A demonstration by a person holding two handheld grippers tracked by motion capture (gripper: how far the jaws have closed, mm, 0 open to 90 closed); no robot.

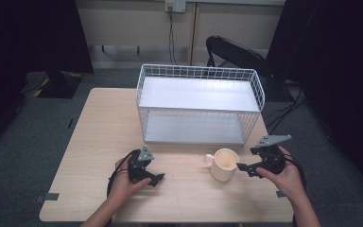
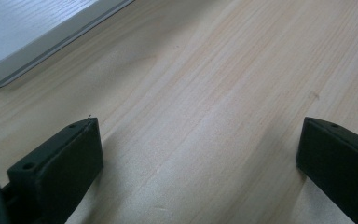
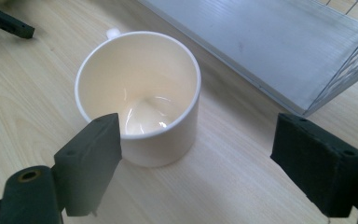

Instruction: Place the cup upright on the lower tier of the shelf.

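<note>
On my left, the left tongs sit low over the bare tabletop, jaws spread wide with nothing between them. Right of them the cream mug stands upright on the tabletop, just in front of the white wire rack, its handle turned toward the left tongs. The right tongs come in from the mug's right, jaws wide, 1 jaw close at the rim, not gripping it.
</note>
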